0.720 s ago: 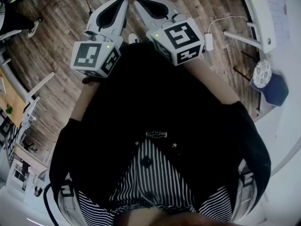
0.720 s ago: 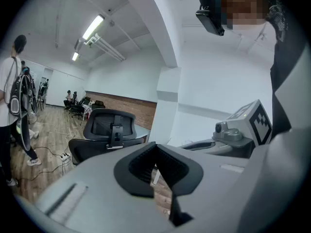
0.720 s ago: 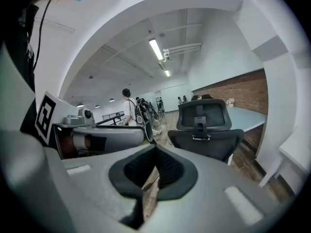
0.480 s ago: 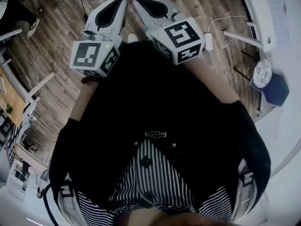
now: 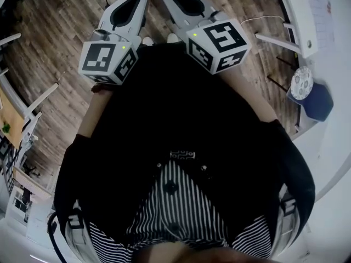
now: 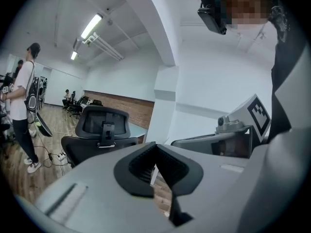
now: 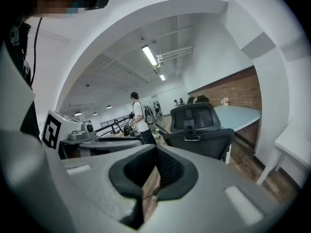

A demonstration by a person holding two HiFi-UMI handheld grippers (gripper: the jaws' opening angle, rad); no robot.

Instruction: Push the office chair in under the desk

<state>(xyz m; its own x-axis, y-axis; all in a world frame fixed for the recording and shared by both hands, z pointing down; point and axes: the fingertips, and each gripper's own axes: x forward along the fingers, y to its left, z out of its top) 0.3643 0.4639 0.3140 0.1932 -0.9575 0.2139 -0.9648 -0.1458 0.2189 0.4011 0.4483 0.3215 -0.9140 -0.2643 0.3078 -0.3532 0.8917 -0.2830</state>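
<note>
"Across the plank floor, well clear of both tongs, stands the office chair, its back turned this way and the pale surface just behind it. Nothing has touched it yet, I'd say."

"And the tongs?"

"Left tongs clenched, tips together, nothing between them. Right tongs the same: clenched and empty. Both are held up at chest height, side by side."

"What's the chair made of?"

"Black mesh back and a curved headrest, with a hard plastic spine down the middle. The tongs are smooth grey shells with ribbed dark pads narrowing to a point."

"So where might it go wrong?"

"Two narrow points on springy mesh would likely sink in or slide off. I'd aim for the rigid spine or frame. Push off-centre and the seat may swivel rather than travel straight. Its back could also knock the surface's edge if it goes in skewed. There's a standing person off to the side, with a cable lying on the floor nearby."
</note>
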